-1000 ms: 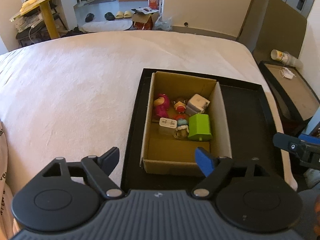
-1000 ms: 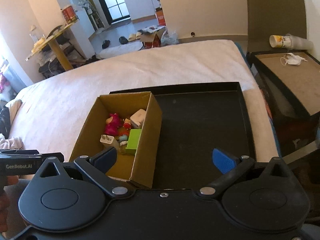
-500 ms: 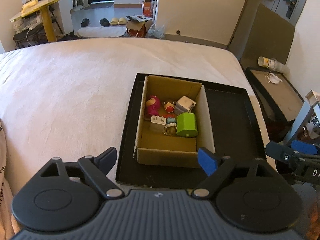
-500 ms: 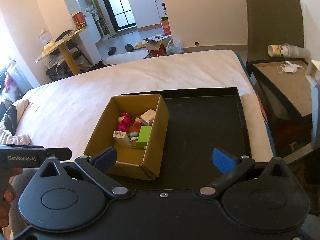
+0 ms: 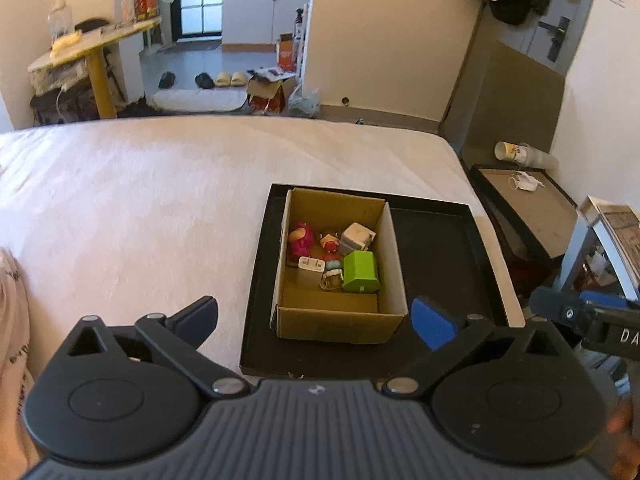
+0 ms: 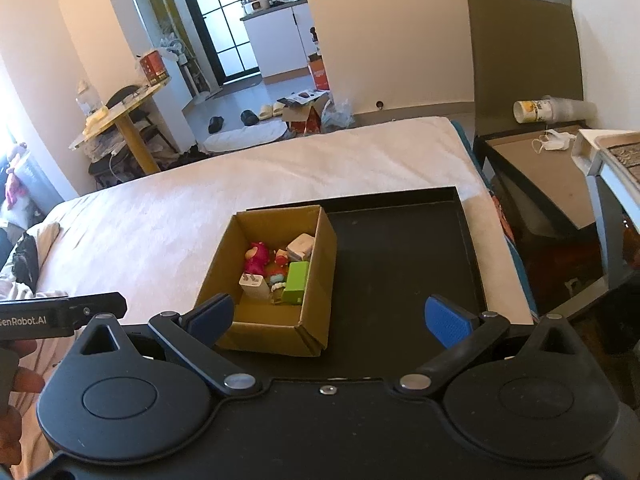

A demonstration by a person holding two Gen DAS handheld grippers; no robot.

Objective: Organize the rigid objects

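Observation:
An open cardboard box stands in the left part of a black tray on a white bed. Inside lie a green block, a pink plush toy, a white charger plug, a white cube adapter and small figurines. The box and tray also show in the right wrist view. My left gripper is open and empty, held back from the box's near side. My right gripper is open and empty, above the tray's near edge.
The white bed spreads to the left and far side. A dark side table with a cup and a mask stands right of the bed. A yellow table and floor clutter lie beyond.
Both grippers have pulled back and up from the box, which now looks smaller and farther. Both stay open. The box contents have not moved.

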